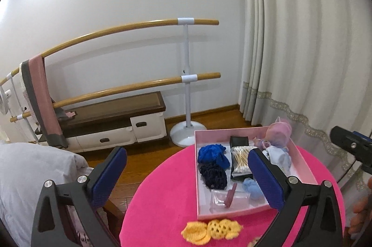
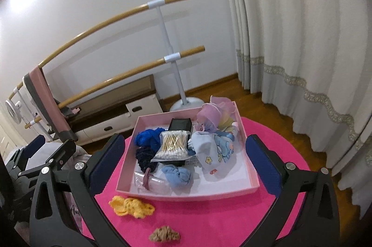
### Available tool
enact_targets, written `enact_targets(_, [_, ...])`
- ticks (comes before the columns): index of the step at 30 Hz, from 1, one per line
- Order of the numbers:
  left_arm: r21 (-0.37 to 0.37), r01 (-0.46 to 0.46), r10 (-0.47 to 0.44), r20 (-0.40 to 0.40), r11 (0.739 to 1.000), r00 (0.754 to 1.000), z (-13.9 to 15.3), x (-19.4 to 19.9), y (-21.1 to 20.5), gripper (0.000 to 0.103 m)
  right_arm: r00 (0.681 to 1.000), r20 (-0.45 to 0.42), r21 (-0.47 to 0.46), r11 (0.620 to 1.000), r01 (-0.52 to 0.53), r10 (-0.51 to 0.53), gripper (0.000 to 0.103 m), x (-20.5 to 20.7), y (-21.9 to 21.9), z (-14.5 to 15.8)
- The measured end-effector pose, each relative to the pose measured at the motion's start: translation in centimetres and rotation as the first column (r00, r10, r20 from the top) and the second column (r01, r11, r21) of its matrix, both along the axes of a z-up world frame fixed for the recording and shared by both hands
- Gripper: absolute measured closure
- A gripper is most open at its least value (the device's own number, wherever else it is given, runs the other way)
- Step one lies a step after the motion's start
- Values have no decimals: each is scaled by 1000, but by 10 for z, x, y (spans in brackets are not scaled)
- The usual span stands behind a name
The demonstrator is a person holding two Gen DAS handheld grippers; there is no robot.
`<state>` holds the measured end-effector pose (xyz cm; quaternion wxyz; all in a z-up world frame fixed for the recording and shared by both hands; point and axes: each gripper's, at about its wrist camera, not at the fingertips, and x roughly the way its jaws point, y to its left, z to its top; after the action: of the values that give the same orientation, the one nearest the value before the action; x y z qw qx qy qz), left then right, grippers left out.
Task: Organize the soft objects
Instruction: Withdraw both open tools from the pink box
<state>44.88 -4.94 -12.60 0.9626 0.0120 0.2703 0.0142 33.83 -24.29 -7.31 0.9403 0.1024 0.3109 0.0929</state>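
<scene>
- Soft objects sit mostly inside a shallow pink cardboard box on the round hot-pink cloth-covered worktop; box lies on the far half of it.
- Left side of box: bright blue knitted bundle, with a dark navy knitted bundle just near of it.
- Centre of box: clear bag of wooden cotton swabs lying over a black rectangular case.
- Near centre: pale blue fuzzy yarn ball, beside a clear plastic container with a dark pink clip on it.
- Right side of box: baby doll in pale blue printed clothes with a pink-lilac bonnet at the far right corner.
- Outside the box, on near worktop: yellow crocheted flower pieces just near of the box's front wall, apart from it; tan crocheted scrunchie nearer still.
- Left gripper: blue-padded fingers spread wide, nothing between them, held above the worktop's left edge and the box.
- Right gripper: fingers spread wide, pinching nothing, box framed between them.
- Background: wooden double ballet barre on white stand with a pink-and-grey cloth hung over it, low brown-and-white cabinet, cream curtain at right.
</scene>
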Motion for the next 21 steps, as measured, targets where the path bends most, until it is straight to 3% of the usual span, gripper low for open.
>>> enact_targets(5, [-17,15,-15,14,1000,1000,9,-56,7,0,998,63,-38,999,15,-12,0,-51,-1,9])
enact_targets(13, [-15,23,-23,21,1000,1000,16,-140,12,0,995,94,-65,997,30,-24,0,-109,1,5])
enact_targets(21, [0,29,-29,3,1000,1000,18,-177,8,0,996,81,-90,995,33,-26,0,-153,8,-11])
